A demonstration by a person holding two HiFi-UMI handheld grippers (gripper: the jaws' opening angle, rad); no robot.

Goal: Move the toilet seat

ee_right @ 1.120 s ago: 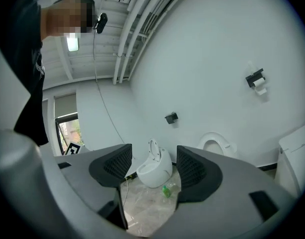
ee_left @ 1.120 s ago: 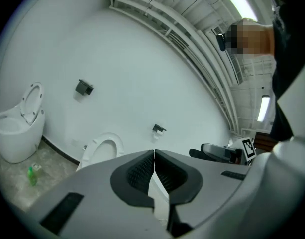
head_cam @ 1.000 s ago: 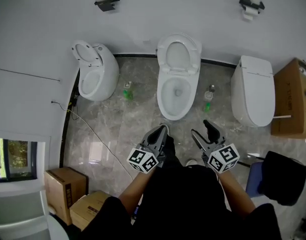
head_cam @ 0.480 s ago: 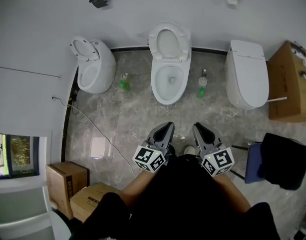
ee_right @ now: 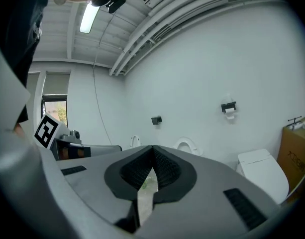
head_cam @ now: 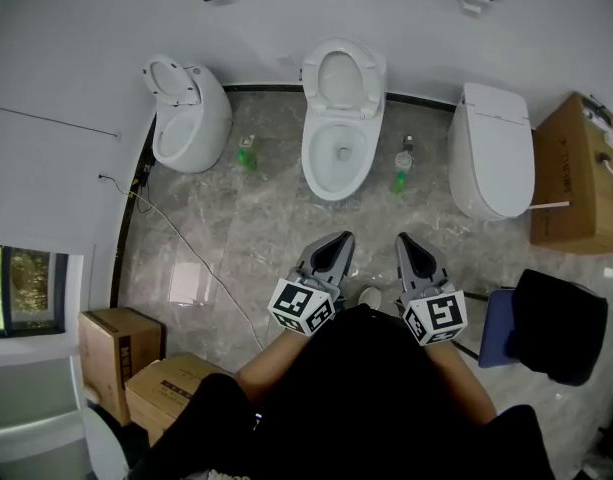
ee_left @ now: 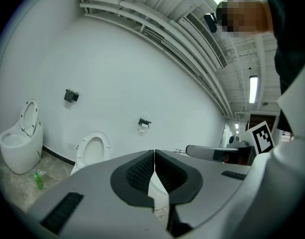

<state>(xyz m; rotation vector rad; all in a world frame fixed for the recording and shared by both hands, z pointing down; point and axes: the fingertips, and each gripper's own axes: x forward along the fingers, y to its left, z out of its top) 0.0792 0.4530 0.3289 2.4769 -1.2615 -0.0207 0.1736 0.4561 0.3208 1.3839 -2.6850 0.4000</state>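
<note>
The white oval toilet seat (head_cam: 344, 76) stands raised against the wall, above the open bowl of the white middle toilet (head_cam: 338, 158), and neither of my grippers touches it. My left gripper (head_cam: 339, 241) is held well back from that toilet over the grey marble floor (head_cam: 256, 238). Its jaws are pressed together at the tips with nothing between them, as the left gripper view (ee_left: 153, 156) shows plainly. My right gripper (head_cam: 407, 242), just beside it, has jaws that are closing to a touch. In the right gripper view (ee_right: 152, 152) the tips meet on nothing.

The middle toilet's bowl is bare down to its drain. To its left stands a rounded white toilet (head_cam: 191, 128) with its lid up and its bowl open. To its right stands a white toilet with the lid shut (head_cam: 491, 163). A green bottle (head_cam: 246, 154) stands on the floor at the middle toilet's left, another (head_cam: 401, 171) at its right. Further right sits a brown cardboard box (head_cam: 571, 183); I cannot tell what is in it.
</note>
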